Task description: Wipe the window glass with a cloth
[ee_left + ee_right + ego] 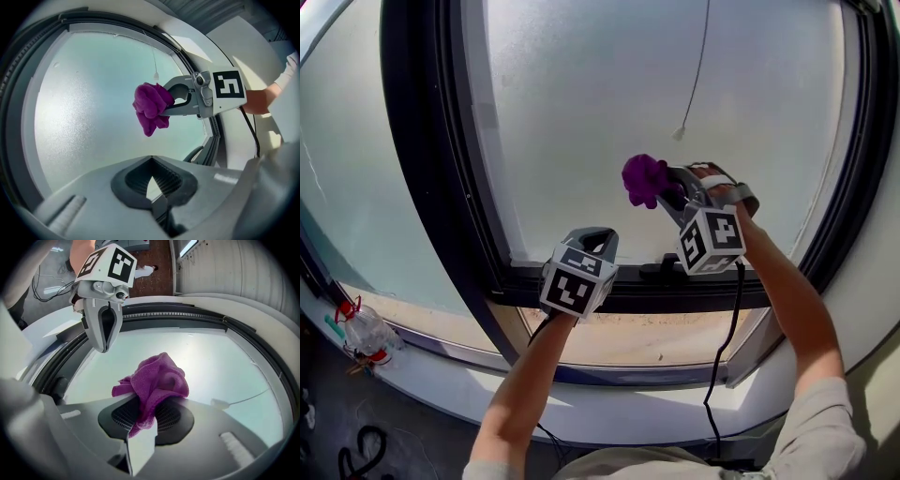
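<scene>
Head view, from the person outward. Two bare forearms reach up from the lower edge, and a black cable [727, 319] hangs beside the right one. Below the window, at lower left, a clear plastic bottle [366, 333] with a red cap lies on the pale ledge [609, 412].

The left gripper [602, 234] is held low, in front of the bottom rail of the dark window frame [422, 141]. Its fingers [104, 341] meet at the tips and hold nothing.

The right gripper [664, 194] is higher and to the right, well apart from the left one. Its fingers are clamped on a purple cloth [644, 178]. In the right gripper view, one end of the cloth is pinched between the ribbed pads and the rest bunches out past the fingertips.

The cloth is in front of the lower middle of the frosted window glass [581, 103]. No view shows whether it touches the pane.

A thin cord [701, 56] hangs down in front of the glass. Its small white end piece [679, 134] sits above and just right of the cloth.
</scene>
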`<state>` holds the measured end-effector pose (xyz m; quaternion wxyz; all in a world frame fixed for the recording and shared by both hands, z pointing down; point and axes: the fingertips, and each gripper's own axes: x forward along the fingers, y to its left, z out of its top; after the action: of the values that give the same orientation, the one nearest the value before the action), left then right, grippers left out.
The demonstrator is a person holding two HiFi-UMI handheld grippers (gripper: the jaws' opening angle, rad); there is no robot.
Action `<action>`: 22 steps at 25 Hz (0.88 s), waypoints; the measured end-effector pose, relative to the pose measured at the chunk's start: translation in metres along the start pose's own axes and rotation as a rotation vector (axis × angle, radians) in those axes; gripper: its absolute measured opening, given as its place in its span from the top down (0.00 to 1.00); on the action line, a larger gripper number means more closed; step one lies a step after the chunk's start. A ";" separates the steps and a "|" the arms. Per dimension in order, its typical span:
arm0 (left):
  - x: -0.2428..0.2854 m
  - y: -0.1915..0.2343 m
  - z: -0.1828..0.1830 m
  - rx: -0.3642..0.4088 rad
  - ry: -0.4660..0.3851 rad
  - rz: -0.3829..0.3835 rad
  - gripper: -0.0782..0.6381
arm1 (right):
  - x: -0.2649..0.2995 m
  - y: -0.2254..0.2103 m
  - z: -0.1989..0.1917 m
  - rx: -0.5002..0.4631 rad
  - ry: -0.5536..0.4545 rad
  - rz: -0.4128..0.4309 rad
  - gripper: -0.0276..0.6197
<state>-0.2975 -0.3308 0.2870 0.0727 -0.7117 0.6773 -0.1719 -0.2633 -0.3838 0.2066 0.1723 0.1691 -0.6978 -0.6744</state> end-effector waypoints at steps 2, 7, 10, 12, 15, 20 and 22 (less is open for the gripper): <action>0.002 -0.003 -0.007 -0.007 0.009 -0.005 0.88 | 0.001 0.017 0.000 0.011 0.000 0.020 0.80; 0.003 -0.007 -0.021 -0.027 0.033 -0.009 0.88 | 0.005 0.060 -0.001 0.005 0.008 0.093 0.80; 0.004 -0.007 -0.029 -0.038 0.047 -0.010 0.88 | 0.007 0.086 -0.002 -0.015 0.015 0.151 0.80; 0.005 -0.008 -0.033 -0.043 0.053 -0.010 0.88 | 0.009 0.103 -0.002 -0.035 0.019 0.196 0.80; 0.005 -0.011 -0.039 -0.049 0.062 -0.012 0.88 | 0.011 0.129 0.000 -0.073 0.026 0.266 0.80; 0.006 -0.012 -0.047 -0.064 0.075 -0.016 0.88 | 0.013 0.158 -0.004 -0.110 0.044 0.371 0.80; 0.006 -0.011 -0.049 -0.069 0.077 -0.014 0.88 | 0.013 0.165 -0.005 -0.125 0.051 0.403 0.80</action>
<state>-0.3040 -0.3292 0.3371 0.0209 -0.7114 0.6800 -0.1764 -0.2734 -0.3886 0.3717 0.3315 0.0321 -0.6696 -0.6638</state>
